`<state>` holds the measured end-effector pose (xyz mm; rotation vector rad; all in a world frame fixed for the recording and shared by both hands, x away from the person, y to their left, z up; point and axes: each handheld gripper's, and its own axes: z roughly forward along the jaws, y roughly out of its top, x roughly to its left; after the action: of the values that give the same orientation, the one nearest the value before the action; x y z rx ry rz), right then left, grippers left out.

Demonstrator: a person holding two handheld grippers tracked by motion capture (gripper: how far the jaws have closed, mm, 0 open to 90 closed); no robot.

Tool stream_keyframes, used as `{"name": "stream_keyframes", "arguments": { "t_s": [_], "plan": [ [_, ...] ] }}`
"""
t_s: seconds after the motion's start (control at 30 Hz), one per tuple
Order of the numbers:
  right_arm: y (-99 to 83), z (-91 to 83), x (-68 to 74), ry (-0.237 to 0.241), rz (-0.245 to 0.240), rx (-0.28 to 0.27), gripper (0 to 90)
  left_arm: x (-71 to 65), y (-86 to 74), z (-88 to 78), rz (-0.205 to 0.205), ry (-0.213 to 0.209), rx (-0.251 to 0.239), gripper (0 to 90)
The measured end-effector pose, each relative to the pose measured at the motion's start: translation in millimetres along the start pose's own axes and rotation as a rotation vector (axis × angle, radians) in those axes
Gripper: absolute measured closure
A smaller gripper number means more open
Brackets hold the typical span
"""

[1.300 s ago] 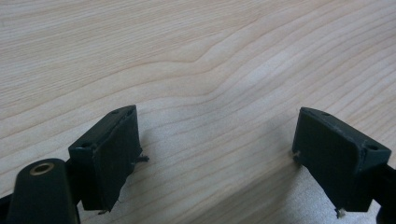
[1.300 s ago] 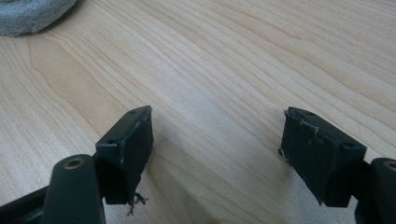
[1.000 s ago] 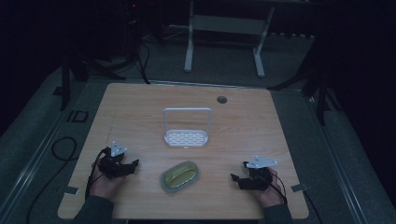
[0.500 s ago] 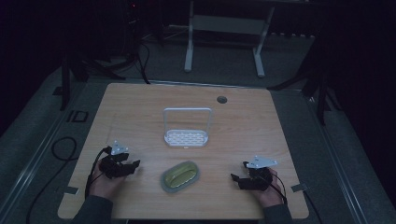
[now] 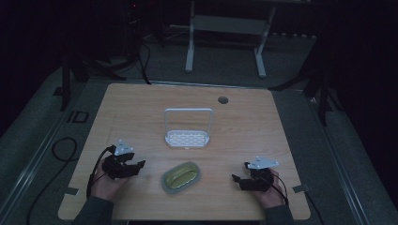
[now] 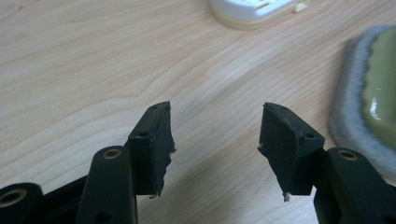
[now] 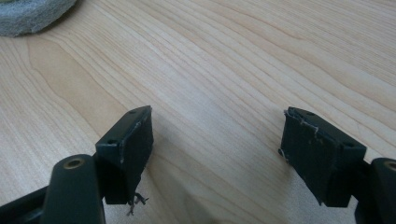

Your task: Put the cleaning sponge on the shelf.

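Note:
An oval green dish (image 5: 180, 176) with a grey felt-like rim (image 6: 348, 93) lies near the table's front, midway between my two grippers. Behind it stands a white slotted rack (image 5: 187, 138) with a tall loop handle; its edge shows in the left gripper view as a white rack base (image 6: 252, 8). My left gripper (image 5: 136, 166) (image 6: 215, 112) hovers left of the dish, pointing toward it. Its jaws have just been closing but stand apart with only bare wood between them. My right gripper (image 5: 236, 179) (image 7: 217, 114) rests right of the dish, open and holding nothing.
The wooden table (image 5: 141, 112) has a round cable hole (image 5: 223, 100) at the back right. Cables trail from both grippers off the front corners. A grey rim corner (image 7: 28, 14) of the dish shows at the upper left of the right gripper view.
My left gripper has lifted a little and edged toward the dish. The right gripper, dish and rack have stayed put.

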<state>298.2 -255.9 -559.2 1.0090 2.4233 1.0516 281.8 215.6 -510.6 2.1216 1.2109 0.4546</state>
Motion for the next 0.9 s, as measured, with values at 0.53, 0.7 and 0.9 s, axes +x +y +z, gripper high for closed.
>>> {"name": "stream_keyframes", "arguments": {
  "t_s": [0.53,0.7,0.9],
  "plan": [
    [0.1,0.0,0.2,-0.001,0.001,0.001,24.7,-25.2,17.9,-6.9,0.077,-0.036,-0.009,43.7],
    [0.0,0.0,0.2,-0.001,0.002,0.000,24.7,-30.9,24.9,-7.1,0.100,-0.058,-0.001,43.8],
    [0.1,-0.1,0.2,-0.001,0.002,0.002,24.7,-39.0,35.3,-8.4,0.126,-0.089,0.003,43.9]
  ]
}}
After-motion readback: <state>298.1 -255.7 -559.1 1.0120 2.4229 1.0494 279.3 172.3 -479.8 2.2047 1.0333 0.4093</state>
